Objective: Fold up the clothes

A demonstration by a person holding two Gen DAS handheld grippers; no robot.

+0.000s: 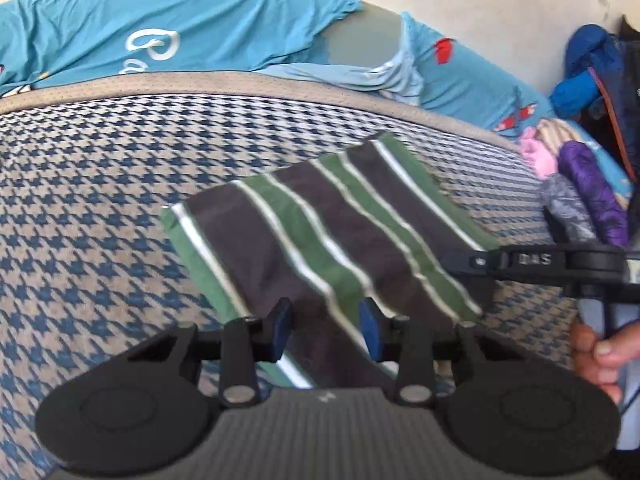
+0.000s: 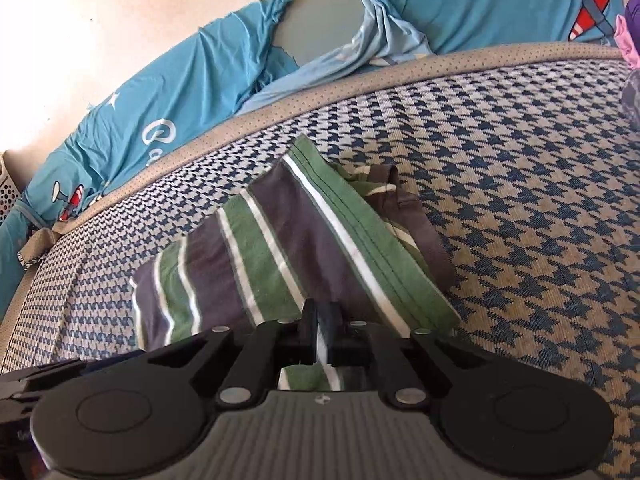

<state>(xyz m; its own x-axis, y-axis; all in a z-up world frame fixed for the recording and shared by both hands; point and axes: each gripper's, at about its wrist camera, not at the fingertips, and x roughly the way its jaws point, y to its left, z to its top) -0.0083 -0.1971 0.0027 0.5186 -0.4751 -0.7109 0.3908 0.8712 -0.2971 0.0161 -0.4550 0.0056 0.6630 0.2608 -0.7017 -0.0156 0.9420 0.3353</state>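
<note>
right tongs (image 2: 320,330) pinch striped garment (image 2: 280,248) edge | left tongs (image 1: 326,326) spread | houndstooth cover (image 2: 540,220)

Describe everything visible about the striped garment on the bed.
The striped garment is soft knit-looking cloth in dark grey and green bands split by thin white lines. It lies folded into a rough rectangle on the houndstooth cover, with a bunched layer poking out along one long edge. The right gripper is shut on its near edge; the left gripper hovers open over its near end.
</note>
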